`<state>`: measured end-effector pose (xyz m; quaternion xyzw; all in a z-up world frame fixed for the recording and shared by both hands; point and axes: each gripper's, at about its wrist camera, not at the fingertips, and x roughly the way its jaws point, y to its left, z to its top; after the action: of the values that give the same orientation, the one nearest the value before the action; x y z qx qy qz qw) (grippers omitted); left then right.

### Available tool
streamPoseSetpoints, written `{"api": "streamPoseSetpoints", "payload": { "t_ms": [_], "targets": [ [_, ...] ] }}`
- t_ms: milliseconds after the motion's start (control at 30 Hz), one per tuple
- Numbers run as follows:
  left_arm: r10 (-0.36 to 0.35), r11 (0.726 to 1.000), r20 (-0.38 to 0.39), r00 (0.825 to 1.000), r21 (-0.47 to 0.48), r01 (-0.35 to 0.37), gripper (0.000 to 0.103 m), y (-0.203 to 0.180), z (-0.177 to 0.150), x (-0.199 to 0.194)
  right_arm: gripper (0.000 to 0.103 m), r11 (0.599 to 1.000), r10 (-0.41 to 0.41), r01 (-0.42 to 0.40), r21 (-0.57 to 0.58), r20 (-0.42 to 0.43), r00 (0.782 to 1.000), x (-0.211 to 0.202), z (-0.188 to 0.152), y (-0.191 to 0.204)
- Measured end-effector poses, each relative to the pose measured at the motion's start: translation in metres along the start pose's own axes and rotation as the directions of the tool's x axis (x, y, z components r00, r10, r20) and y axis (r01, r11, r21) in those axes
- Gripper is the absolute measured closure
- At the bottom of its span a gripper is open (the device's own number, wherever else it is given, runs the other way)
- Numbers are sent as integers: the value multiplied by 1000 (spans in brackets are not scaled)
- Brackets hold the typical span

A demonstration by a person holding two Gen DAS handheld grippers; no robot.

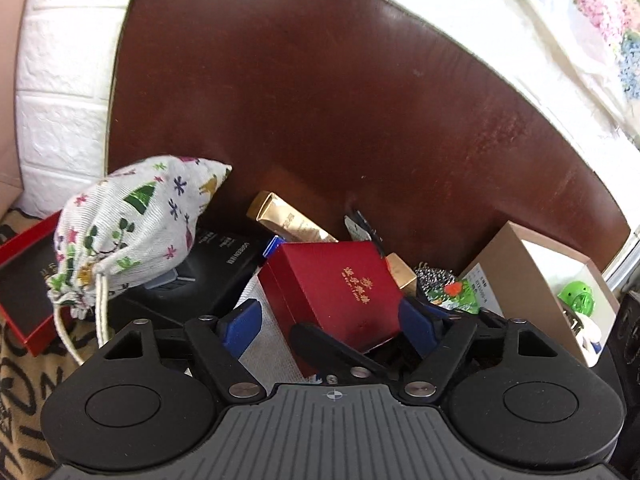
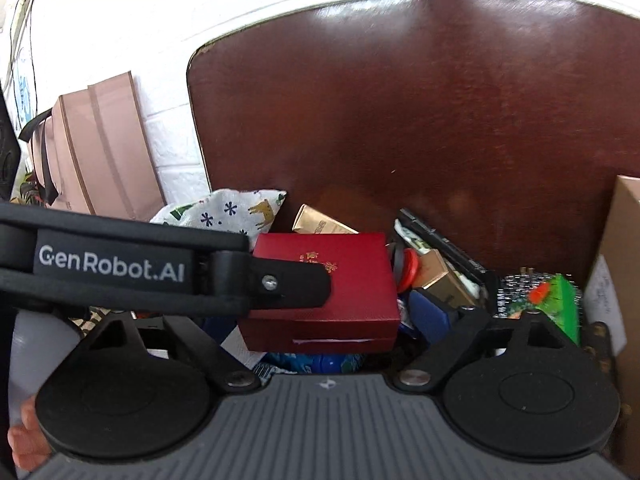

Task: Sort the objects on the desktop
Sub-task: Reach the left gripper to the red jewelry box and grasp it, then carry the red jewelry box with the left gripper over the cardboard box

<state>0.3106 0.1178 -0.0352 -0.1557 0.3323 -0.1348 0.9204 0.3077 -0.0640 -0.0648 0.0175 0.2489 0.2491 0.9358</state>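
Note:
A dark red gift box (image 1: 340, 288) with gold lettering lies tilted on the clutter in front of a brown wooden board (image 1: 340, 100). My left gripper (image 1: 332, 320) is open, its blue fingers on either side of the box. In the right wrist view the same red box (image 2: 332, 292) sits between the fingers of my right gripper (image 2: 320, 320), which is open; a black strap crosses in front and hides its left finger. A gold box (image 1: 288, 220) lies behind. A printed cloth drawstring pouch (image 1: 132, 232) sits at the left.
A black box (image 1: 216, 272) and an open red tray (image 1: 24, 280) lie at the left. A brown cardboard box (image 1: 532, 280) holding a green toy (image 1: 576, 296) stands at the right, next to a green packet (image 1: 460, 292). A pink paper bag (image 2: 96, 148) leans on the white brick wall.

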Motion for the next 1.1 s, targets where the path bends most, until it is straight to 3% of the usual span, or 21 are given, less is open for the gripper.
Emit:
{"api": "streamPoseSetpoints", "payload": {
  "t_ms": [300, 400, 500, 600, 1100],
  "targets": [
    [4, 1000, -1, 1000, -10, -4, 30, 3, 2, 8, 18, 1000, 11, -11, 2, -7, 1000, 11, -2, 2],
    [6, 1000, 3, 1000, -15, -6, 23, 1, 1, 8, 18, 1000, 0, 0, 5, -13, 1000, 11, -2, 4],
    [18, 1000, -12, 1000, -17, -19, 32, -1, 2, 6, 18, 1000, -10, 10, 10, -24, 1000, 10, -1, 6],
    [14, 1000, -19, 1000, -22, -15, 34, -4, 1, -1, 18, 1000, -12, 13, 18, -34, 999, 6, 0, 7],
    [53, 999, -30, 998, -5, -53, 35, -58, -35, -73, 18, 998, -18, 20, 66, -36, 999, -77, -15, 27]
  ]
}}
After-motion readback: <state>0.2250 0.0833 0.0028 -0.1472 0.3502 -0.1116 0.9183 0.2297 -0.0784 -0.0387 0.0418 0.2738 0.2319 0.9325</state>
